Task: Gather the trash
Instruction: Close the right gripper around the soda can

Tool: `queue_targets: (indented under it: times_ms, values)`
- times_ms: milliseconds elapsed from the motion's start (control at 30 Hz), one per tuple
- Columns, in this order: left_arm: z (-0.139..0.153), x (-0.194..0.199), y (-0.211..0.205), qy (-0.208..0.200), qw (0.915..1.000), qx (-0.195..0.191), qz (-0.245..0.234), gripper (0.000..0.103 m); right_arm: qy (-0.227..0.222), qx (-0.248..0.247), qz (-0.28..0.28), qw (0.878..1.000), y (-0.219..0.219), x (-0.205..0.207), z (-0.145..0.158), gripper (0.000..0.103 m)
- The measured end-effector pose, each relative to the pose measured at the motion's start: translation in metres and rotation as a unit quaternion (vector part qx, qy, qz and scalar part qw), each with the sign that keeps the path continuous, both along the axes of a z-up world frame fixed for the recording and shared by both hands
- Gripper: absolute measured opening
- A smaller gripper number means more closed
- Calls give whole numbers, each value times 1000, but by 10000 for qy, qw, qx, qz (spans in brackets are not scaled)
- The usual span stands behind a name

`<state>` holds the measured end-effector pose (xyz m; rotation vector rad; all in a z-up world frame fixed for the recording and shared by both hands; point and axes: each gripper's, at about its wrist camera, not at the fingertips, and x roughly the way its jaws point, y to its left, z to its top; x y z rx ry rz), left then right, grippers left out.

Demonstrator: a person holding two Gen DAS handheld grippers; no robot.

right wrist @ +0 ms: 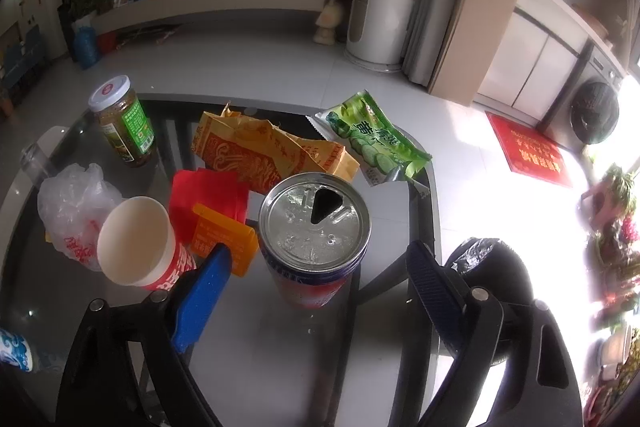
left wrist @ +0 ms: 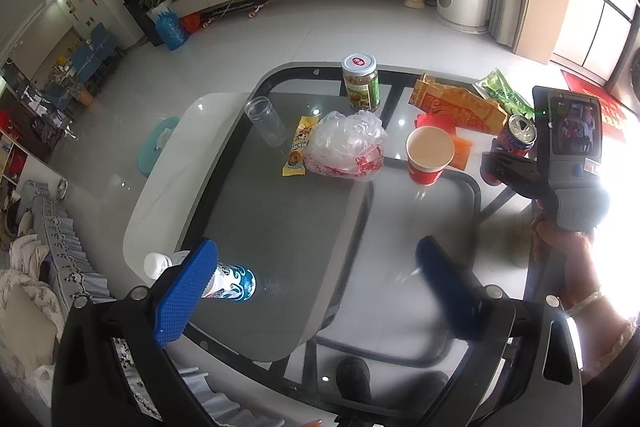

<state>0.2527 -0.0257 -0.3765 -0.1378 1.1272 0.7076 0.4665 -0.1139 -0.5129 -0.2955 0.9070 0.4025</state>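
My right gripper (right wrist: 316, 275) is open, with a red and blue drink can (right wrist: 314, 247) standing between its blue fingers; the pads do not touch it. The can also shows in the left wrist view (left wrist: 516, 139), with the right gripper (left wrist: 496, 167) around it. My left gripper (left wrist: 316, 267) is open and empty above the glass table (left wrist: 280, 227). A blue and white bottle (left wrist: 224, 281) lies behind its left finger. On the table stand a red paper cup (right wrist: 140, 247), a crumpled plastic bag (left wrist: 346, 145), a yellow snack wrapper (left wrist: 298, 147) and a green wrapper (right wrist: 372, 135).
A green-labelled jar (left wrist: 360, 81), a clear plastic cup (left wrist: 266, 121), a yellow-red paper bag (right wrist: 272, 151), a red paper (right wrist: 208, 199) and an orange card (right wrist: 224, 239) also sit on the table. A sofa (left wrist: 44, 267) is at the left.
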Motion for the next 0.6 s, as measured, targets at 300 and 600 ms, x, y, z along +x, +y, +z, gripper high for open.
queue_targets:
  times_ms: [300, 600]
  values:
    - [-5, -2, 1, 52, 10000, -27, -6, 97, 140, -43, 1, 9999, 0, 3, -7, 66]
    - [-9, -4, 3, 79, 10000, -39, -1, 97, 196, -47, 11, 9998, 3, 7, -9, 51]
